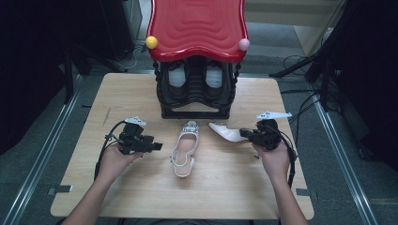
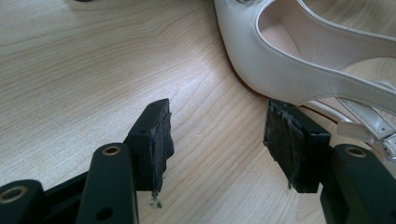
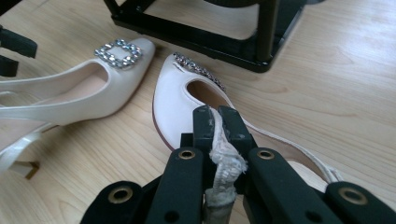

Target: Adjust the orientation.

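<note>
Two white slingback shoes with rhinestone buckles lie on the wooden table [image 1: 141, 93] in front of a black rack. The left shoe [image 1: 185, 149] points its toe at the rack. My left gripper [image 1: 157, 146] hovers open just left of it; in the left gripper view the bare pads [image 2: 161, 140] stand wide over the wood, with that shoe [image 2: 289, 60] beyond the right jaw. My right gripper [image 1: 244, 134] is shut on the side rim of the right shoe [image 1: 225, 132]. In the right gripper view the jaws [image 3: 216, 116] pinch that shoe's [image 3: 173, 102] edge near its opening.
The black shoe rack [image 1: 196, 110] with a wavy red top [image 1: 197, 26] stands at the table's far middle, with pale shoes [image 1: 177, 77] inside. A yellow ball [image 1: 151, 42] and a pink ball [image 1: 244, 44] cap its front corners. Cables trail on the floor at the right.
</note>
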`<state>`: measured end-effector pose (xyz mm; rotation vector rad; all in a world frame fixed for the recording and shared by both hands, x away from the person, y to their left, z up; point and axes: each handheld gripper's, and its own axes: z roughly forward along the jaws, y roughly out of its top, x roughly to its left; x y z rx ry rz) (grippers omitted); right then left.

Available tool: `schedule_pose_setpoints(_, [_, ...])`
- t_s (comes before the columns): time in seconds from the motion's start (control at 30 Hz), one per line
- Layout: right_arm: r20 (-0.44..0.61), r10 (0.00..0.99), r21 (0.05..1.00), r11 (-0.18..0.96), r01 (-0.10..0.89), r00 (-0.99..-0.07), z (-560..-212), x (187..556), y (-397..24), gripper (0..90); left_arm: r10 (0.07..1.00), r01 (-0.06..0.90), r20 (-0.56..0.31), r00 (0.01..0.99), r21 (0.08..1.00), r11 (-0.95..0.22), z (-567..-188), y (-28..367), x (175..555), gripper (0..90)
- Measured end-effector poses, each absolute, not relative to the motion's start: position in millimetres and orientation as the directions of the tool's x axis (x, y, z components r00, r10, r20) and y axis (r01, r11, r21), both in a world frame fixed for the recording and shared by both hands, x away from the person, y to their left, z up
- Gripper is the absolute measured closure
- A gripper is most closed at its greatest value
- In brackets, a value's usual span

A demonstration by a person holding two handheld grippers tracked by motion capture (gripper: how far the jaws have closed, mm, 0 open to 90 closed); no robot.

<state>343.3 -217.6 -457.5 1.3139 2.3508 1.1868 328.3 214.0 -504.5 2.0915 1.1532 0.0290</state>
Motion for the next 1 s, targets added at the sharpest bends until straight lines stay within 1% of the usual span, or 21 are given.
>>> schedule_pose_setpoints(0.2, [0.184, 0.776, 0.739, 0.296, 0.605, -0.604, -457.9, 340.1, -201.8, 87.9, 0.740, 0.723, -0.310, 0.597, 0.608, -0.329, -504.7, 213.9, 328.3, 41.7])
schedule_pose_setpoints(0.43, [0.126, 0.778, 0.741, 0.339, 0.580, -0.615, -461.9, 335.7, -188.5, 87.7, 0.737, 0.723, -0.311, 0.600, 0.604, -0.334, -505.3, 213.3, 328.6, 41.7])
schedule_pose_setpoints(0.6, [0.130, 0.774, 0.732, 0.347, 0.586, -0.620, -466.7, 323.7, -184.7, 87.3, 0.736, 0.721, -0.307, 0.604, 0.603, -0.340, -505.8, 211.8, 328.3, 41.7])
schedule_pose_setpoints(0.87, [0.143, 0.766, 0.691, 0.376, 0.617, -0.627, -476.7, 311.5, -177.0, 86.3, 0.725, 0.712, -0.307, 0.616, 0.611, -0.346, -506.6, 209.5, 328.4, 41.9])
schedule_pose_setpoints(1.0, [0.195, 0.741, 0.653, 0.391, 0.649, -0.643, -489.0, 308.2, -167.2, 86.1, 0.719, 0.707, -0.307, 0.624, 0.615, -0.350, -505.7, 207.7, 329.2, 42.0])
